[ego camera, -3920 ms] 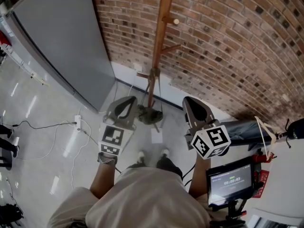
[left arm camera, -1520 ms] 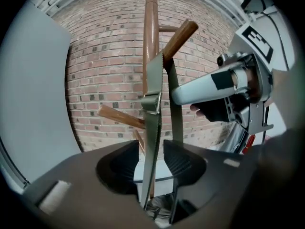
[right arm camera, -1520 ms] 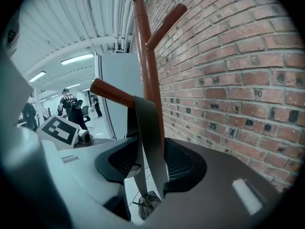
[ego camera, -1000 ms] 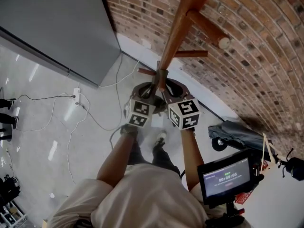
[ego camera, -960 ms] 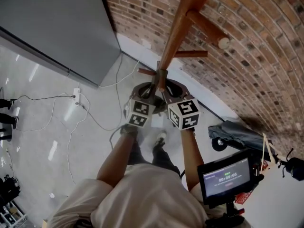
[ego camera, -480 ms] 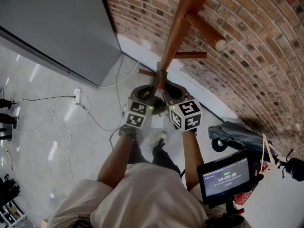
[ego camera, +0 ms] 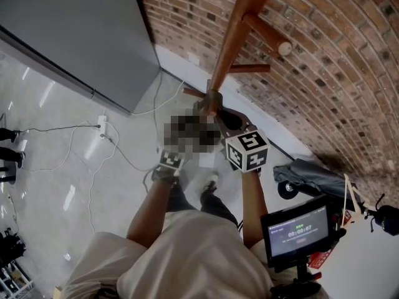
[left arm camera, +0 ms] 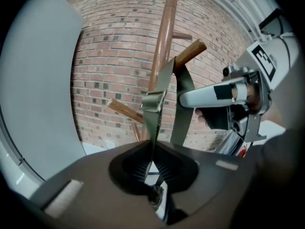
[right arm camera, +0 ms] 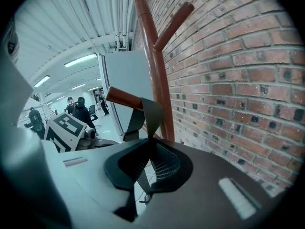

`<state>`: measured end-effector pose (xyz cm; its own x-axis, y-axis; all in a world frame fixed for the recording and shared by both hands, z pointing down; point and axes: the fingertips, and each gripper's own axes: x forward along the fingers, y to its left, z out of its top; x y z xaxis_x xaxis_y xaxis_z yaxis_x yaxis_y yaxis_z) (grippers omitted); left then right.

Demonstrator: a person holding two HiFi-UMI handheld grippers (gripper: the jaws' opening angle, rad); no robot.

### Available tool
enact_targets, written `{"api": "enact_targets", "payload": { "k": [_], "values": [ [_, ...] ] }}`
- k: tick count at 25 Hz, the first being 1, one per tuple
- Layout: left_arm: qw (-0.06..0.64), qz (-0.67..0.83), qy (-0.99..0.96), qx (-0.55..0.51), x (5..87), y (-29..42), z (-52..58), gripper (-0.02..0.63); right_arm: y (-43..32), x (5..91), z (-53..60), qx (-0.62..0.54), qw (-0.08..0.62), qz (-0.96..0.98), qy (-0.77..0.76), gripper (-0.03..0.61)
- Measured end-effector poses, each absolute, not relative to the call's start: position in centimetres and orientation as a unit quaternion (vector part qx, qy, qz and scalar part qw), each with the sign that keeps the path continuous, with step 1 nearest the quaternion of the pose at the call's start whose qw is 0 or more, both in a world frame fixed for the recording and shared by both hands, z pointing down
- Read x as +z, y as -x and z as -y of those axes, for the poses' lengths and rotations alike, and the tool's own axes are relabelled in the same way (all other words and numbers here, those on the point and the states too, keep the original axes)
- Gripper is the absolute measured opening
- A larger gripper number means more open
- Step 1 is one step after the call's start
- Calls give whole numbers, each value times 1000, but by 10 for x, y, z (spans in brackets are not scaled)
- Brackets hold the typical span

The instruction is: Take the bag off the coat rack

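An olive-green bag strap (left arm camera: 177,101) hangs over a wooden peg (left arm camera: 190,52) of the coat rack (ego camera: 232,33). My left gripper (left arm camera: 152,148) is shut on the strap's buckle side (left arm camera: 153,103), just below the metal buckle. My right gripper (right arm camera: 149,144) is shut on the strap (right arm camera: 151,113) right under the same peg (right arm camera: 124,98). In the head view both marker cubes, the left one (ego camera: 169,159) and the right one (ego camera: 247,149), sit close together in front of the pole's lower part. The bag's body is hidden there.
A brick wall (ego camera: 324,55) stands right behind the rack. A grey panel (ego camera: 75,30) is at the left, and cables (ego camera: 106,145) lie on the floor. Higher pegs (ego camera: 268,35) stick out overhead. A dark bundle on wheels (ego camera: 305,174) and a monitor (ego camera: 299,229) are at the right.
In the head view both marker cubes have shifted slightly, the left one down and to the left, the right one a little to the right. The rack has not moved.
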<state>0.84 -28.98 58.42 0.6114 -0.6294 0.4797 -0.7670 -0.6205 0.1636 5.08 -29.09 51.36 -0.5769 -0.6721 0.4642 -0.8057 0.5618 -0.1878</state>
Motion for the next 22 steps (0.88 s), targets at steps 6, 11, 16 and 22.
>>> {"api": "enact_targets", "payload": {
  "k": [6,11,16,22],
  "values": [
    [181,393,-881,191,575,-6,282,14,-54,506,284,200,165,866,-429,8],
    [183,392,-881,191,567,-1,274,14,-57,496,278,204,157,866,-429,8],
    [178,397,-882,180,558,7,271,14,-63,484,270,203,149,865,-435,8],
    [171,391,-888,170,534,13,264,14,-73,461,261,189,141,865,-442,8]
  ]
}}
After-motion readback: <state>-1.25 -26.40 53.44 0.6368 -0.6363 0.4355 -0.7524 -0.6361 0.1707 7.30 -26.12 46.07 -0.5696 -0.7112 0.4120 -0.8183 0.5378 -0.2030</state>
